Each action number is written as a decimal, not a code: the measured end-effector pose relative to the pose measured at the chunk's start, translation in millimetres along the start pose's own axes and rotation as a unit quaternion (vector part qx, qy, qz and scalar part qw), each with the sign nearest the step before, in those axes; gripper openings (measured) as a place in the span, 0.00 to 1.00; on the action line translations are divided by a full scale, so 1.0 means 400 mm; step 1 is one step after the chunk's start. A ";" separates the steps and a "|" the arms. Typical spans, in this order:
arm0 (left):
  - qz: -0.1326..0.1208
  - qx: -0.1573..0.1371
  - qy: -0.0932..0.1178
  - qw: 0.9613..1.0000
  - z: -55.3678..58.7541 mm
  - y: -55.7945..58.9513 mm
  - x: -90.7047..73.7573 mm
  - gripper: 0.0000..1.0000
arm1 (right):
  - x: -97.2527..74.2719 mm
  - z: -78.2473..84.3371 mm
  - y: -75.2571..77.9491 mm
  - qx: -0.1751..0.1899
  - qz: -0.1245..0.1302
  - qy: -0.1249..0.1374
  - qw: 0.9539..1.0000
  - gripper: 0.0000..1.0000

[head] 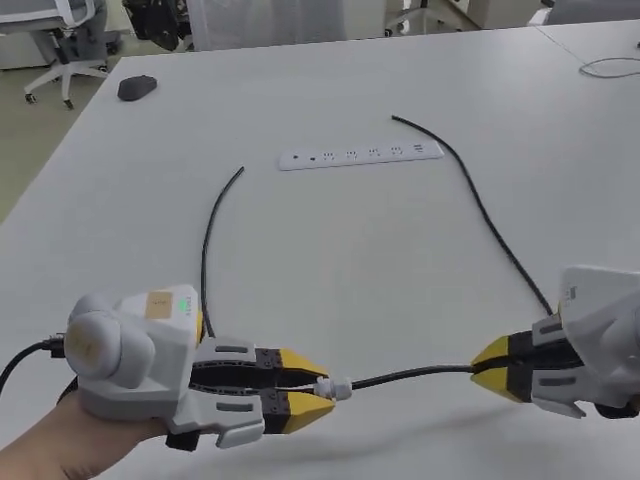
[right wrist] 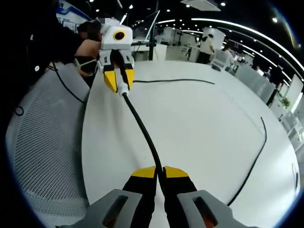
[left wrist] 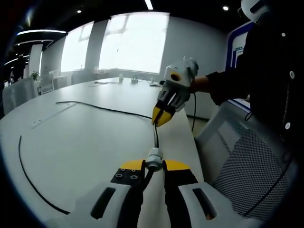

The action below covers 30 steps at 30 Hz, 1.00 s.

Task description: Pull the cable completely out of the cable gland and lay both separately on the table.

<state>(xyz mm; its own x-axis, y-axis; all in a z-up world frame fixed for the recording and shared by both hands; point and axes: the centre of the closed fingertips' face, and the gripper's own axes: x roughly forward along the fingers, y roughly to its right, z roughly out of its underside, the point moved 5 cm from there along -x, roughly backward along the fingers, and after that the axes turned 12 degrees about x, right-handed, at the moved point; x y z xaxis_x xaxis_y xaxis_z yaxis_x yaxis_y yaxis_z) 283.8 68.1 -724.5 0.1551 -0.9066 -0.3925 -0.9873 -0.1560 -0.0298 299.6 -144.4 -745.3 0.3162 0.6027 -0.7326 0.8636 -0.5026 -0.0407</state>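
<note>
Above the near edge of the white table (head: 330,250), a long black cable (head: 490,225) passes through a small white cable gland (head: 335,387). My left gripper (head: 322,390) is shut on the gland (left wrist: 154,159), and the cable's tail runs back past it and across the table. My right gripper (head: 485,368) is shut on the cable (right wrist: 142,133) a short way to the right of the gland. The stretch between the two grippers hangs nearly straight above the table. In the right gripper view, the left gripper (right wrist: 118,78) holds the gland (right wrist: 122,89) opposite my own jaws.
A white power strip (head: 360,155) lies across the middle of the table. A dark mouse (head: 137,87) sits at the far left, near an office chair (head: 65,40). A thin grey cable (head: 610,67) lies at the far right. A mesh chair (left wrist: 247,166) stands by the table's edge.
</note>
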 end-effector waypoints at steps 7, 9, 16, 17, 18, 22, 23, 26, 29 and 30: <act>0.001 -0.001 -0.009 1.000 0.011 0.001 -0.006 0.15 | -0.027 0.072 0.060 0.051 0.042 -0.021 0.998 0.00; 0.004 0.000 -0.012 1.000 0.013 0.004 -0.005 0.15 | -0.030 0.086 0.068 0.062 0.047 -0.024 0.997 0.00; 0.007 0.003 -0.019 1.000 0.014 0.008 -0.003 0.15 | -0.032 0.136 0.096 0.070 0.083 -0.060 0.992 0.00; 0.006 0.003 -0.020 1.000 0.015 0.007 -0.004 0.15 | -0.036 0.133 0.098 0.076 0.082 -0.051 0.992 0.00; 0.006 0.005 -0.022 1.000 0.016 0.007 -0.004 0.15 | -0.039 0.132 0.097 0.081 0.078 -0.048 0.993 0.01; -0.002 0.002 -0.022 1.000 0.014 0.003 -0.011 0.15 | -0.055 0.105 0.097 0.096 0.080 -0.024 0.992 0.05; -0.005 0.003 -0.019 1.000 0.010 0.003 -0.012 0.15 | -0.058 0.082 0.095 0.095 0.079 -0.004 0.992 0.11; -0.007 0.005 -0.018 1.000 0.004 0.002 -0.011 0.15 | -0.060 0.037 0.072 0.102 0.062 0.013 0.993 0.16; -0.006 0.011 -0.019 1.000 -0.002 0.004 -0.007 0.15 | -0.052 -0.047 0.030 0.088 0.030 0.056 0.994 0.17; -0.004 0.013 -0.021 1.000 -0.004 0.007 -0.005 0.15 | -0.047 -0.080 0.010 0.086 0.015 0.072 0.994 0.17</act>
<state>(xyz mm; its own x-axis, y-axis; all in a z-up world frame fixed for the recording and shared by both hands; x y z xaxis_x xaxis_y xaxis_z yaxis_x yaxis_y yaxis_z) 280.7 68.8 -722.6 0.1611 -0.8885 -0.4297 -0.9868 -0.1513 -0.0571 309.8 -138.0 -709.9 0.4044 0.6626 -0.6305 0.7774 -0.6122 -0.1447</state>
